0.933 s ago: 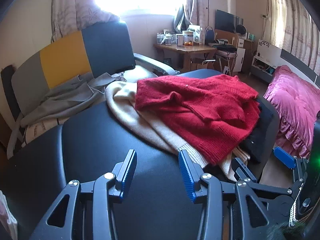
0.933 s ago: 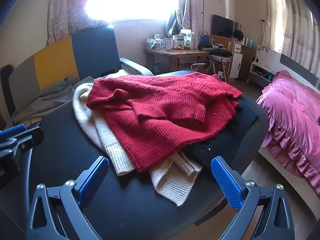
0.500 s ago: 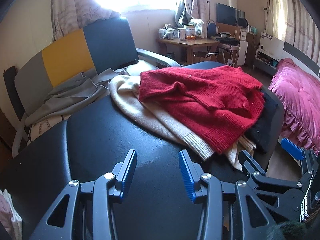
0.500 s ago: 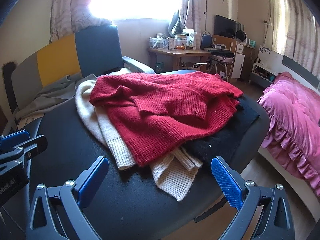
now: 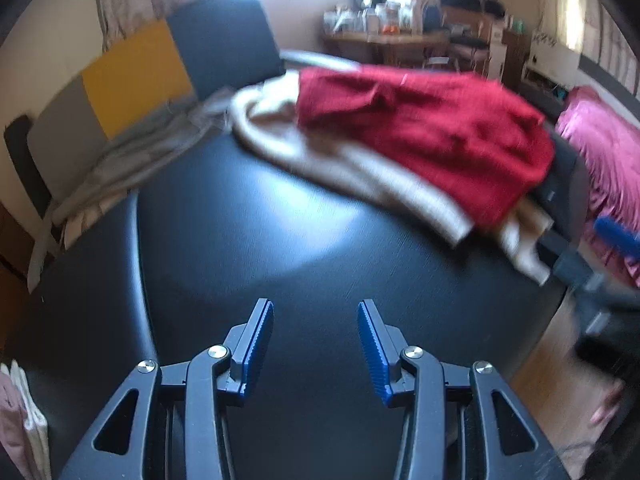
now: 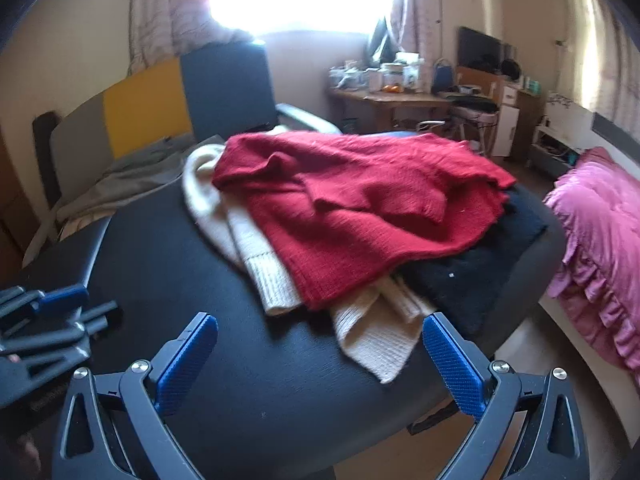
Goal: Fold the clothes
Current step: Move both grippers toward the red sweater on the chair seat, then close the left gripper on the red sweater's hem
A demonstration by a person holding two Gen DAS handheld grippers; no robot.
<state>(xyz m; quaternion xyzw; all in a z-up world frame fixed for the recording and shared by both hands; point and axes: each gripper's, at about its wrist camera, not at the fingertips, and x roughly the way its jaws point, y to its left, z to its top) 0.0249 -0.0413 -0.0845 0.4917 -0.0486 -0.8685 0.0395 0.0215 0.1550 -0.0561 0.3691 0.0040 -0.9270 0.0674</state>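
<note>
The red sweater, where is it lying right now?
The red sweater lies on top of the pile on the black table, over a cream sweater and a black garment, ahead of both open tools.

1. The counter (image 6: pixel 248 380) carries a pile of clothes on its far right part; the near and left parts are bare.
2. In the pile, the top sweater (image 6: pixel 360 208) lies over a second sweater (image 6: pixel 260 264), which sticks out to the left of it and toward the near edge.
3. A third garment (image 6: pixel 480 272) lies under the top sweater at the pile's right, by the counter's right edge.
4. Behind the counter's left side stands a sofa (image 6: pixel 152 100) with a loose cloth (image 6: pixel 132 176) on its seat.
5. Right of the counter is a bed (image 6: pixel 600 216).
6. Far behind the pile stands a desk (image 6: pixel 400 98) bearing small items.
7. The left claw (image 5: pixel 316 344) hovers over the counter's bare near part, well apart from the pile.
8. The right claw (image 6: pixel 320 360) hovers at the near edge, just before the second sweater's end.
</note>
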